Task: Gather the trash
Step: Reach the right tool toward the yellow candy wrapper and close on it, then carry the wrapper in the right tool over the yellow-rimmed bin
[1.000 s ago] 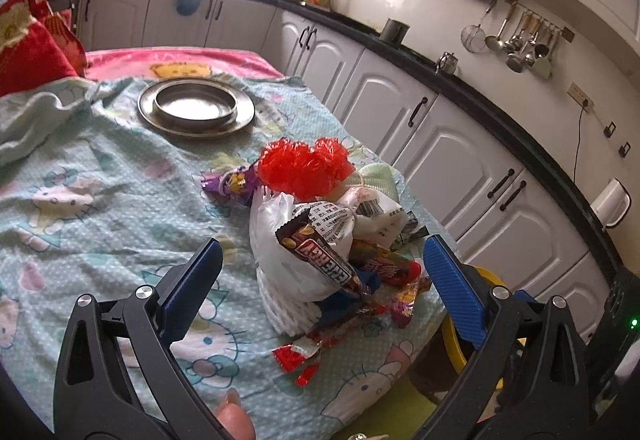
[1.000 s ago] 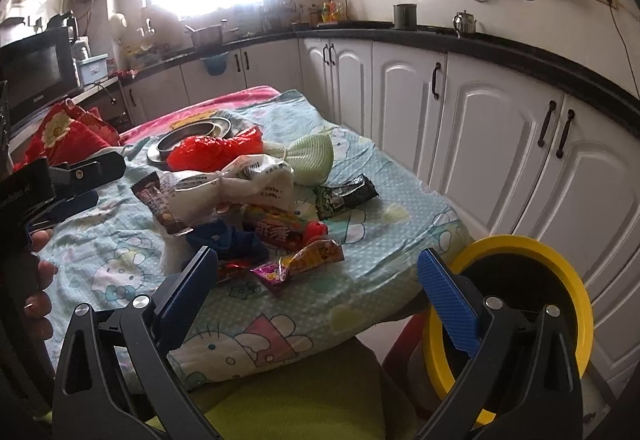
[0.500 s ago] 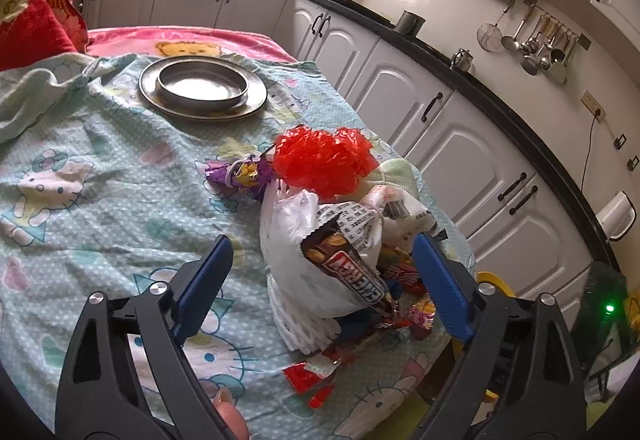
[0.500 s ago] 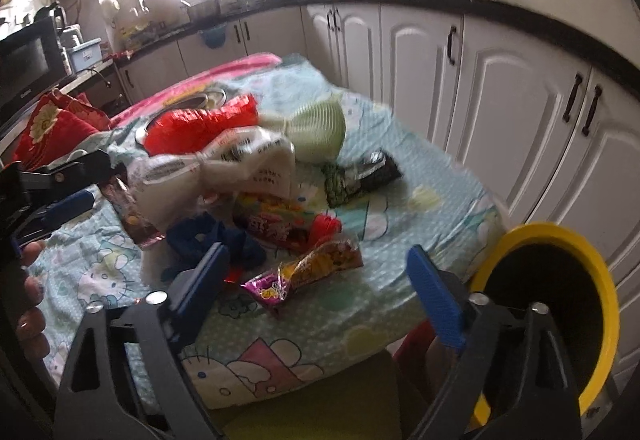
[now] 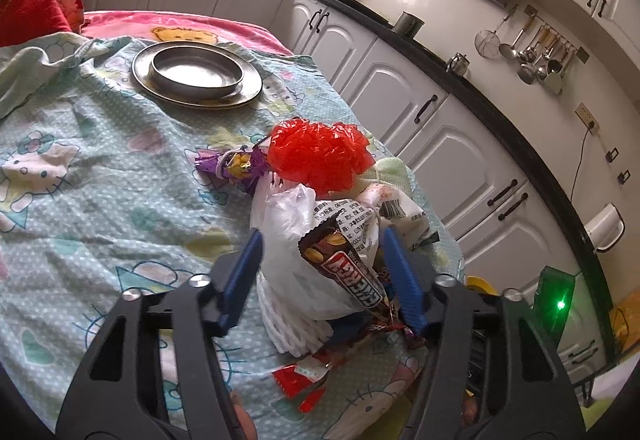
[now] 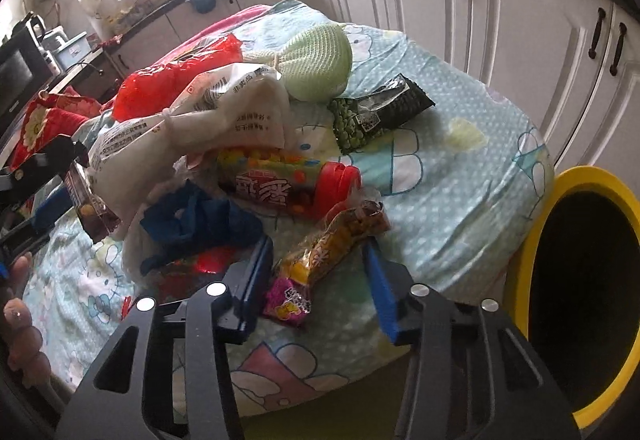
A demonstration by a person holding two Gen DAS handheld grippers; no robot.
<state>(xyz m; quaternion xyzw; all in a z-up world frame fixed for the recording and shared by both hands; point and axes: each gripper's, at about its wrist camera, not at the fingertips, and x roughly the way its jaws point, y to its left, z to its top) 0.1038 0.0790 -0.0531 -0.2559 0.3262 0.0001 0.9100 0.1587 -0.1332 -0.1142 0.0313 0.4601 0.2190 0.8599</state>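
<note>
My left claw [image 5: 320, 272] is closing around the white plastic bag [image 5: 298, 236] and the brown chocolate-bar wrapper [image 5: 344, 264] leaning on it; its red panel carries white block letters that I see upside down and cannot make out. The blue pads sit on either side of the bag, and I cannot tell whether they press it yet. My right claw [image 6: 320, 272] is closing too, with the yellow-and-pink snack packet [image 6: 320, 260] lying between the pads, not yet pinched; its print is too small to read. The trash lies heaped on the bench [image 6: 460, 175] under a cartoon-cat cloth: a red-capped candy tube [image 6: 288, 187] with large white Chinese characters, a white pouch [image 6: 224, 107] printed with lines of Chinese text, a black-and-green pea packet [image 6: 380, 107] with a barcode label, a crumpled red bag [image 5: 316, 151] and a purple wrapper [image 5: 236, 167]. The yellow-rimmed bin [image 6: 532, 207] stands just beside the bench edge.
</note>
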